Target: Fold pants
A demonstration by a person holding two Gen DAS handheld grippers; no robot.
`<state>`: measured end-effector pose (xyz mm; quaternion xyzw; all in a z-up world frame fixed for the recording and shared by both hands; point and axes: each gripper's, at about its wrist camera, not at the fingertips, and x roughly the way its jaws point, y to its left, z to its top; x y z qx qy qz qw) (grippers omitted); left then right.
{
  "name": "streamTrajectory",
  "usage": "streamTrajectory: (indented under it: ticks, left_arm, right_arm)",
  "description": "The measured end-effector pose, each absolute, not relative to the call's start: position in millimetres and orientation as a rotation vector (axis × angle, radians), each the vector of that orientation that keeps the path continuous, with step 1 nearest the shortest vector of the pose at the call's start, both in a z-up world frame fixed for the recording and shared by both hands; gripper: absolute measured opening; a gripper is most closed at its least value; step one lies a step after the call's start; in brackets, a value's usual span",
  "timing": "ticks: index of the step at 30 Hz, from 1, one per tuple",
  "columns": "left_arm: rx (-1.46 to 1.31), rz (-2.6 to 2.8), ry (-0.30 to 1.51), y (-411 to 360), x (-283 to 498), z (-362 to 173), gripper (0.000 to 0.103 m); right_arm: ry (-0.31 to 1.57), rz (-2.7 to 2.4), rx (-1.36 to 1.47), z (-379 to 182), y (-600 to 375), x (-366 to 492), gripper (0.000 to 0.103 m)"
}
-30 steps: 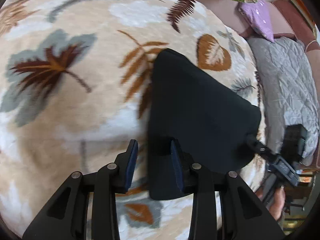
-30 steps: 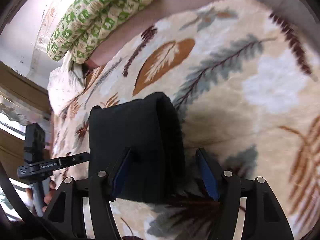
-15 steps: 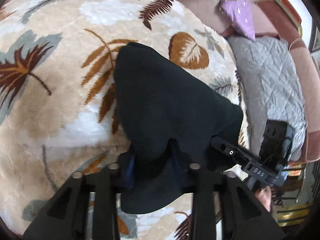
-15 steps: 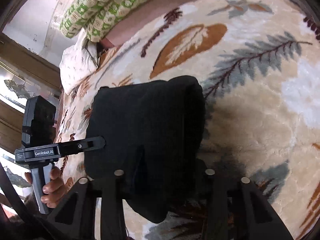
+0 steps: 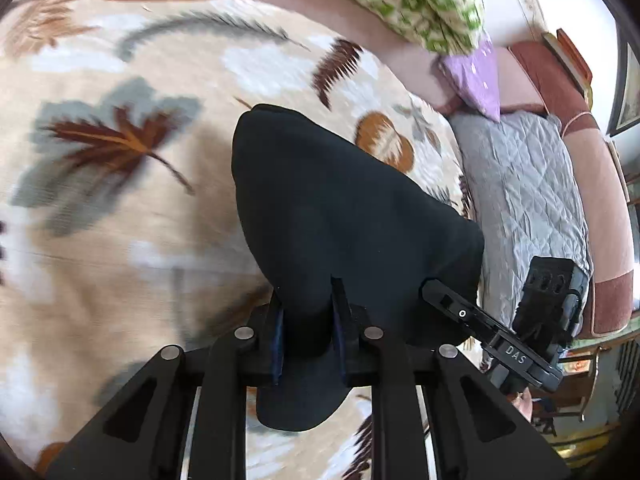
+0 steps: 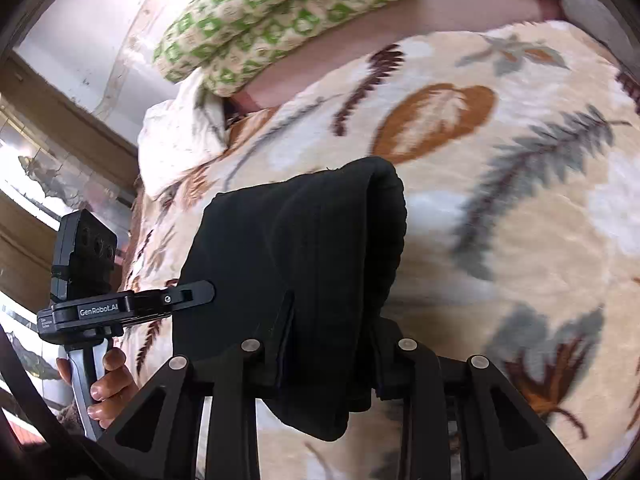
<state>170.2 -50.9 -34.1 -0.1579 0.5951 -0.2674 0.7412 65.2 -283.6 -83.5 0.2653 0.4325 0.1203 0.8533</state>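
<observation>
Leaf-print blanket (image 5: pixel 120 208) is spread as the base. Folded black pants (image 5: pixel 344 216) are held just above it. Near edge is clamped by left gripper (image 5: pixel 308 332) and right gripper (image 6: pixel 332 344), jaws just closed on fabric.

In the right wrist view we see our right claw (image 6: pixel 330 344), whose jaws have just been closing, clamped on the near edge of the folded black pants (image 6: pixel 296 264), the thick rolled fold of the cloth running up the right side of the bundle. The pants hang over a cream blanket (image 6: pixel 500 208) patterned with brown and grey leaves, and beyond it lies a green-and-white patterned pillow (image 6: pixel 280 12). At the left edge of the pants our left claw (image 6: pixel 192 294) reaches in from the side, its handle held in a hand (image 6: pixel 108 384).
</observation>
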Motion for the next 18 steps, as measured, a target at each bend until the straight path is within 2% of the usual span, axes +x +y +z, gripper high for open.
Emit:
streamTrajectory:
  ticks: [8,18]
  left_arm:
    - [-0.329,-0.476,1.272,10,198,-21,0.017]
    - [-0.205,-0.396,1.306,22,225,-61,0.019]
  right_arm:
    - [0.915,0.343,0.536,-66,-219,111,0.030]
    - [0.979,0.323,0.503,-109,-183,162,0.033]
